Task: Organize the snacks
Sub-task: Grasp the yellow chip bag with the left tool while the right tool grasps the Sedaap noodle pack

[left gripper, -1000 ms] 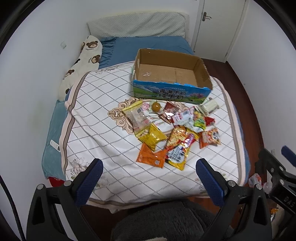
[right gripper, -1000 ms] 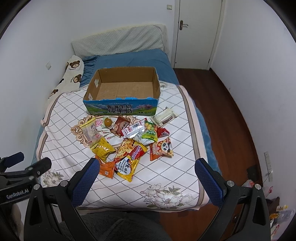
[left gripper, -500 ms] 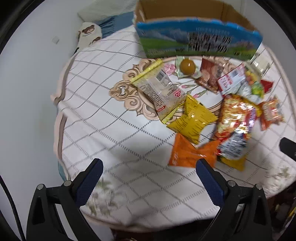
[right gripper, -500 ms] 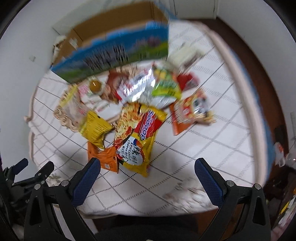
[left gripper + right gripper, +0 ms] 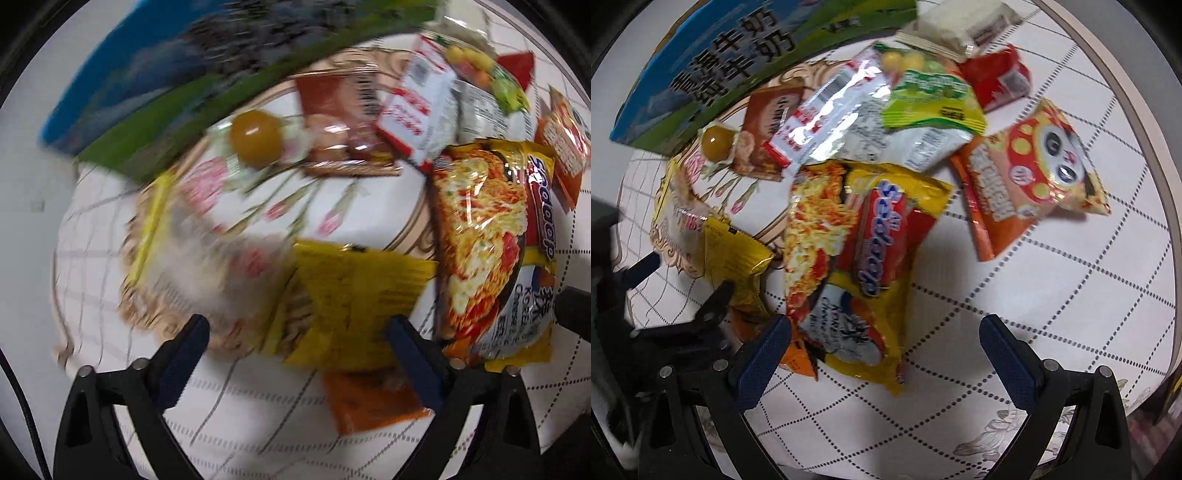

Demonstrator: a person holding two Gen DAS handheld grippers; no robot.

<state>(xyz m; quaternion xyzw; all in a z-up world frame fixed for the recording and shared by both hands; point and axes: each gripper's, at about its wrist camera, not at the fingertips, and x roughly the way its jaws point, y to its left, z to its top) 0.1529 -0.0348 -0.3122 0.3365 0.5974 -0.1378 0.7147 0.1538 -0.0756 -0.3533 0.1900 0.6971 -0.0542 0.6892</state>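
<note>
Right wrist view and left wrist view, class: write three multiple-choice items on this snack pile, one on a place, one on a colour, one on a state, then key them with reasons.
1. Where does the panda packet lie relative to the big noodle packet in the right wrist view?
A. to its right
B. under it
C. inside the carton

2. What colour is the crinkled packet between the left tongs?
A. green
B. yellow
C. white

3. What state are the right tongs in?
A. shut on the carton
B. shut on the round sweet
C. open

Key: 1 A, it lies apart on the quilt, right of the noodles. 2 B, its foil is plain yellow. 3 C, the fingers stand wide, pressing on nothing.
</note>
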